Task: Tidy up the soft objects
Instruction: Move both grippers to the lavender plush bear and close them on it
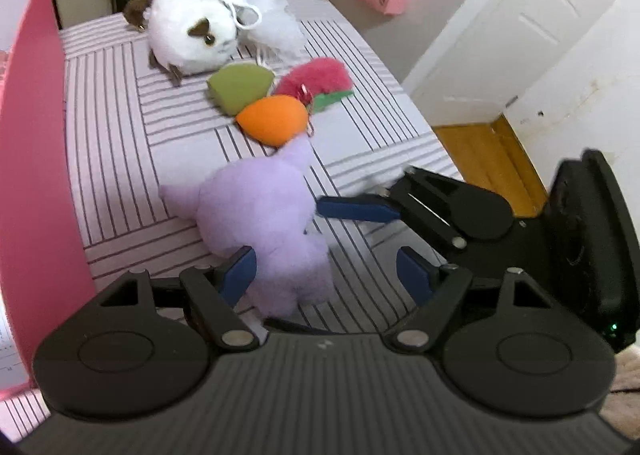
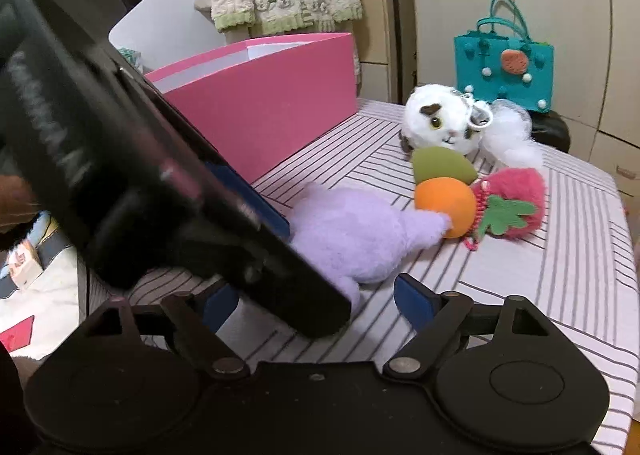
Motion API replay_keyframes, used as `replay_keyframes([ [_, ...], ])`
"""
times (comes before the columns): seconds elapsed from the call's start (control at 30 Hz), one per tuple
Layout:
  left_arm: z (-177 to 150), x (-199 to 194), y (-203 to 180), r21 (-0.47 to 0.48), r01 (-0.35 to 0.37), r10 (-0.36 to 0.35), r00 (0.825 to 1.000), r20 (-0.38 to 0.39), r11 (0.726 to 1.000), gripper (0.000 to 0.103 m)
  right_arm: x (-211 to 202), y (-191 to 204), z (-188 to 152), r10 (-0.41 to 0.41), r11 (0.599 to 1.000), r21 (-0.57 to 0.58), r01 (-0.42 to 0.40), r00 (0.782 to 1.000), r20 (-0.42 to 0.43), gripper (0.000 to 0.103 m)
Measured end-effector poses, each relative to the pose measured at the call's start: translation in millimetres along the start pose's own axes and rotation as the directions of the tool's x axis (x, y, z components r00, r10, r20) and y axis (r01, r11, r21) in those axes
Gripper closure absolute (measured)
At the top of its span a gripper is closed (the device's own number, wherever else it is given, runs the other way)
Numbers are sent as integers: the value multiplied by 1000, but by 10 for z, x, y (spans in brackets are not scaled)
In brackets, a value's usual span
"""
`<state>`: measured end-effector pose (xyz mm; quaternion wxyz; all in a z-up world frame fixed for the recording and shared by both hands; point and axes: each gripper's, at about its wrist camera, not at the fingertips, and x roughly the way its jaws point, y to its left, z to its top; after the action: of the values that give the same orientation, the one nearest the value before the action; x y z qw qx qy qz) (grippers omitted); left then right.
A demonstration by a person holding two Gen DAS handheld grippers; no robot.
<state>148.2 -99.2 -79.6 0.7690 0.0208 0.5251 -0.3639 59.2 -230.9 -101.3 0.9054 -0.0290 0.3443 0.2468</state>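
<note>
A purple plush [image 1: 260, 215] lies on the striped table [image 1: 112, 143]. My left gripper [image 1: 326, 275] is open, its fingers on either side of the plush's near end. My right gripper [image 2: 316, 301] is open and empty beside the plush [image 2: 352, 235], and it shows from the right in the left wrist view [image 1: 384, 211]. Beyond lie an orange sponge [image 1: 274, 119], a green sponge [image 1: 240, 87], a pink strawberry plush [image 1: 316, 77], a white cat plush [image 1: 188, 31] and a white fluffy item [image 1: 272, 23]. A pink box [image 2: 272, 95] stands at the left.
A teal felt bag [image 2: 504, 63] stands on a black case behind the table. The table's right edge [image 1: 404, 95] drops to a wooden floor by a white door [image 1: 500, 35]. In the right wrist view the left gripper's body [image 2: 120, 159] blocks the left side.
</note>
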Motion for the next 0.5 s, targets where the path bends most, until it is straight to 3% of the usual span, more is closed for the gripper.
replay_keyframes([
  [0.13, -48, -18, 49, -10, -54, 55, 996, 74, 998, 26, -42, 13, -28, -13, 999, 32, 13, 1000, 20, 15],
  [0.27, -61, 57, 163, -54, -103, 108, 989, 100, 993, 28, -4, 89, -19, -38, 999, 20, 37, 998, 43, 15],
  [0.5, -125, 214, 270, -122, -81, 95, 988, 120, 989, 31, 167, 141, -18, -121, 993, 6, 121, 991, 56, 15],
])
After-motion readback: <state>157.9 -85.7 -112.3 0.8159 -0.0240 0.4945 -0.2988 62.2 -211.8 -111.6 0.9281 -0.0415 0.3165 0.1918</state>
